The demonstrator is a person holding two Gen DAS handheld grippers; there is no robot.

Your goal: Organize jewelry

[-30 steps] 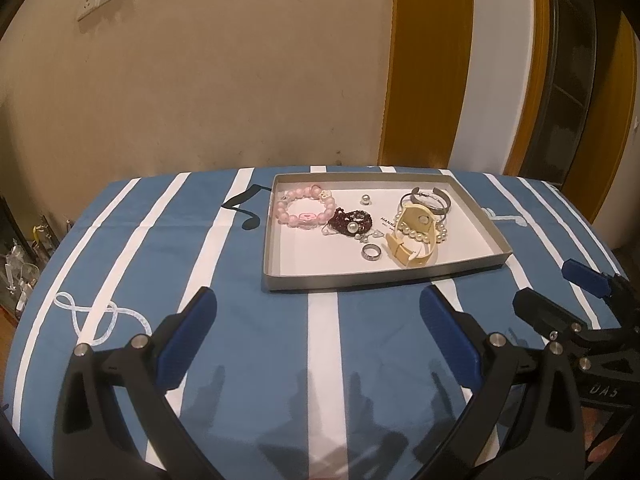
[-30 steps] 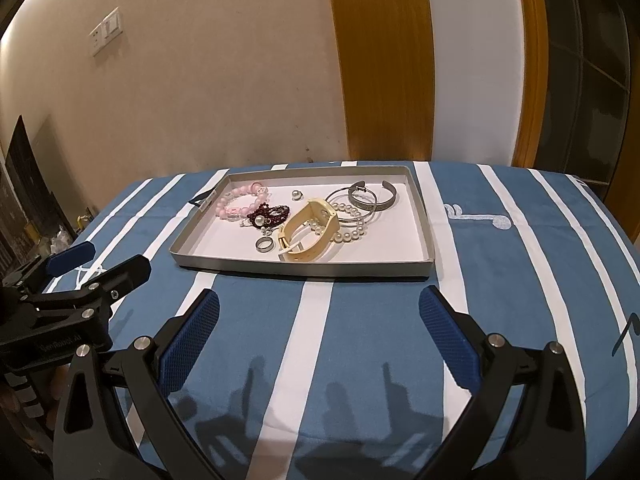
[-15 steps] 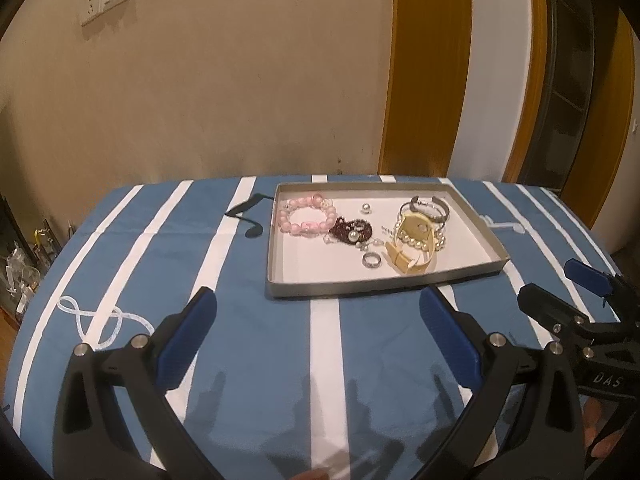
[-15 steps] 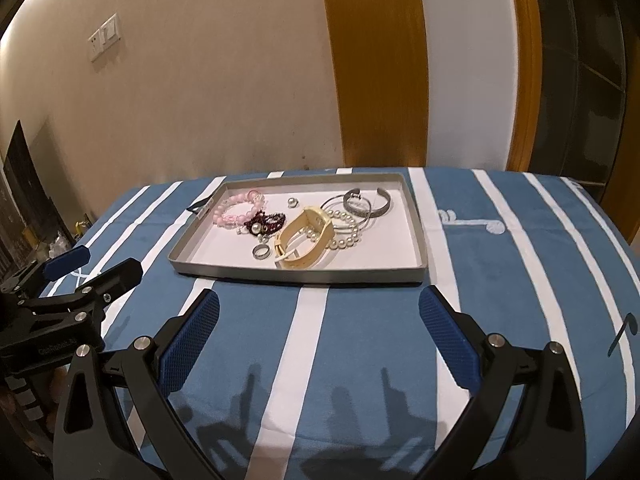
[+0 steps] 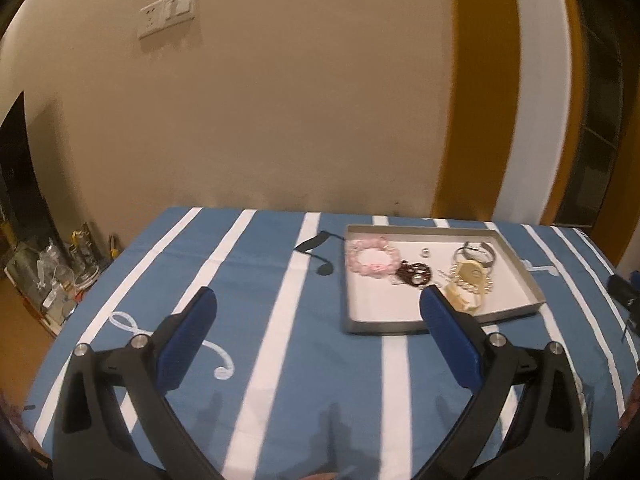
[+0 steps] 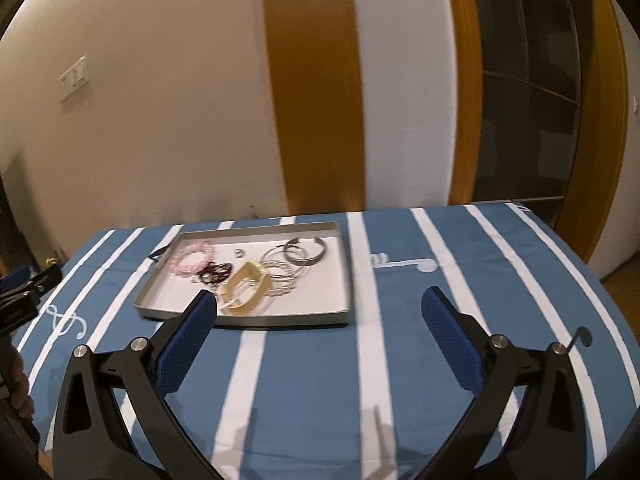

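Tray (image 6: 348, 280) on striped surface (image 6: 320, 380): pink bracelet (image 6: 191, 258), cream bangle (image 6: 245, 287) inside. Left hand-held gripper (image 5: 318, 304), right hand-held gripper (image 6: 319, 304): wide, empty, before tray.

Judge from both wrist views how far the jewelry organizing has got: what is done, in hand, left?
Done: nothing visibly sorted; the pink bead bracelet, gold bangle and silver cuff lie jumbled in the tray. In hand: nothing; left gripper and right gripper are open, empty. Left: all sorting.
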